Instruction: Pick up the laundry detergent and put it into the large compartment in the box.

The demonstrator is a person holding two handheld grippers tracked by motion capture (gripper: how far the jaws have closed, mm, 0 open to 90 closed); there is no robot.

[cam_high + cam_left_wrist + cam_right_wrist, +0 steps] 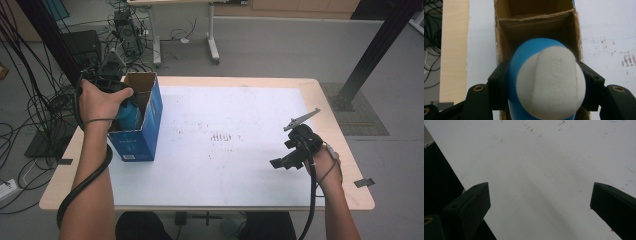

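A blue cardboard box [136, 136] with an open top stands upright at the table's left. In the left gripper view the box [536, 27] shows its brown inside and a divider. My left gripper [125, 106] is over the open top, shut on a rounded blue and white object [129, 115]. That object [554, 75] sits between the black pads [499, 80], its white end towards the camera, partly down inside the box. My right gripper [284, 162] hovers low over the white sheet [230, 140] at the right; its jaws [540, 202] stand wide open with nothing between them.
The white sheet covers most of a light wooden table [345, 165]. Black cables [35, 115] and equipment lie on the floor to the left. A black post [370, 55] stands at the back right, and a desk's legs [212, 40] behind the table.
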